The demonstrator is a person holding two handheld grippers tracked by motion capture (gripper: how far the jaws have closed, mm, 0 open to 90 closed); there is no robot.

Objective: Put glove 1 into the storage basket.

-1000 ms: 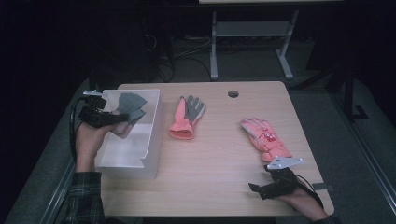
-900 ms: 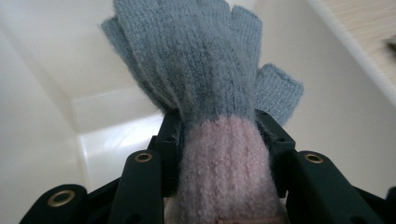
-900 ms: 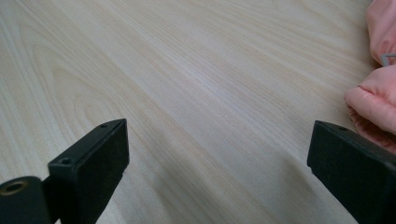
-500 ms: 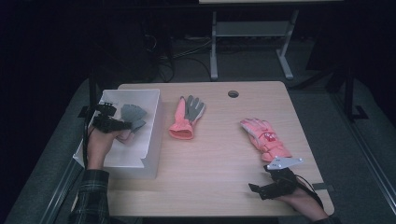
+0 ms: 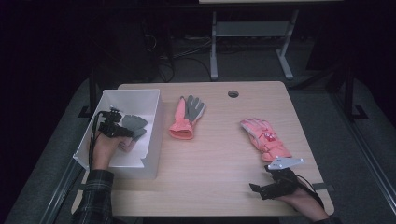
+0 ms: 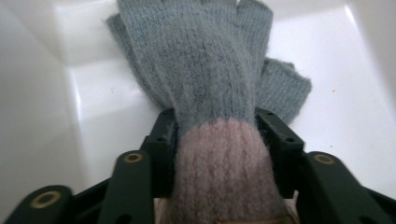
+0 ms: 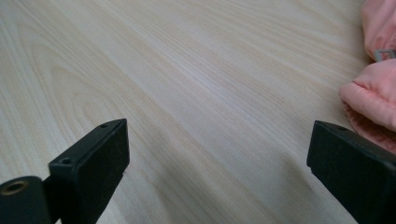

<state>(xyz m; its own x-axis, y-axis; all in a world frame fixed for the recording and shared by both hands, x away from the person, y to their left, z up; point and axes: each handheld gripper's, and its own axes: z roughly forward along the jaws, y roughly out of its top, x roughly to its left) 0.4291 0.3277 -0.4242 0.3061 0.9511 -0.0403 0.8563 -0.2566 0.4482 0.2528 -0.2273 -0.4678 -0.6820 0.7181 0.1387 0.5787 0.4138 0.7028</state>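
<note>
Grey knit with a pinkish ribbed cuff: that glove point(image 6: 210, 88) is what your left hand-held gripper point(image 5: 113, 127) has down inside the white bin point(image 5: 154, 109) at the left edge of the tabletop point(image 5: 219, 158). In the left gripper view the cuff sits between the two black jaws, and the glove's fingers spread flat on the bin floor beyond them. The jaws have just been opening with the cuff between them; they flank the wool closely, and you would be hard put to say from these views whether the pads press it or merely brush it. I read this as the release step of putting the glove away.

Your right hand-held gripper point(image 5: 273, 184) rests near the front right corner of the tabletop, jaws standing wide apart over bare wood, nothing between them. The padded pink glove point(image 5: 264, 137) lies just beyond it, and a second grey glove with a coral cuff point(image 5: 187, 116) lies just beside the bin's right wall.

Next, spread the left jaws fully until the cuff drops free, then lift straight up so the knit does not snag and ride out with you. After that, the grey and coral glove is the nearest one for that hand.
</note>
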